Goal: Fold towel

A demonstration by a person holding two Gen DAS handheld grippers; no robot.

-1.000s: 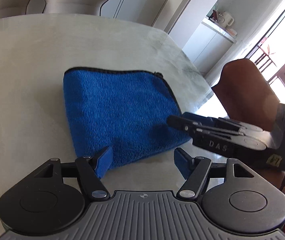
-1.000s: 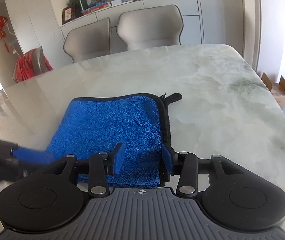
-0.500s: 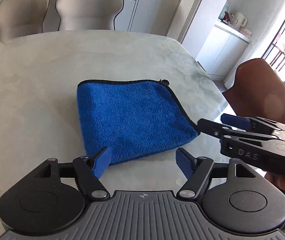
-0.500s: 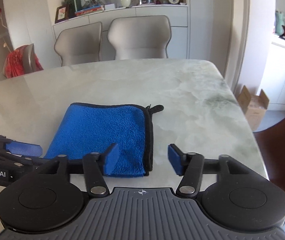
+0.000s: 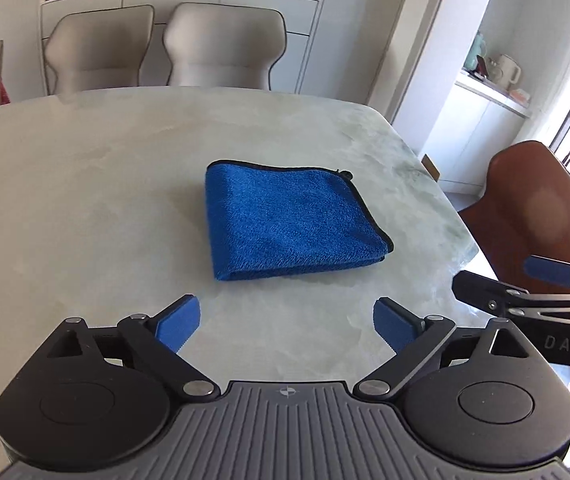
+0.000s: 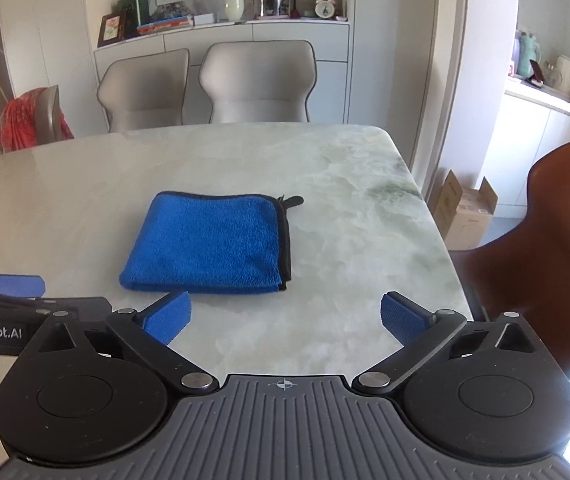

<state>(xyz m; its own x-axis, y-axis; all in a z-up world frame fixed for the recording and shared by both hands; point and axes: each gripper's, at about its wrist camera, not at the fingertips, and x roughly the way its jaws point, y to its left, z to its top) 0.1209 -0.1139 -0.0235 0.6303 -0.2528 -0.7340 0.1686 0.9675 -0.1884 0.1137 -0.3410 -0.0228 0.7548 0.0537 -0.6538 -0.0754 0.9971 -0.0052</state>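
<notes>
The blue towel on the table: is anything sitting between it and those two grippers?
Nothing visible does. The folded blue towel lies alone on the marble table, and only bare tabletop shows between it and the open right gripper and the open left gripper.

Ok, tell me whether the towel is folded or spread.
Folded: the blue towel lies as a compact stacked square on the table, layered edges visible at its near side.
</notes>
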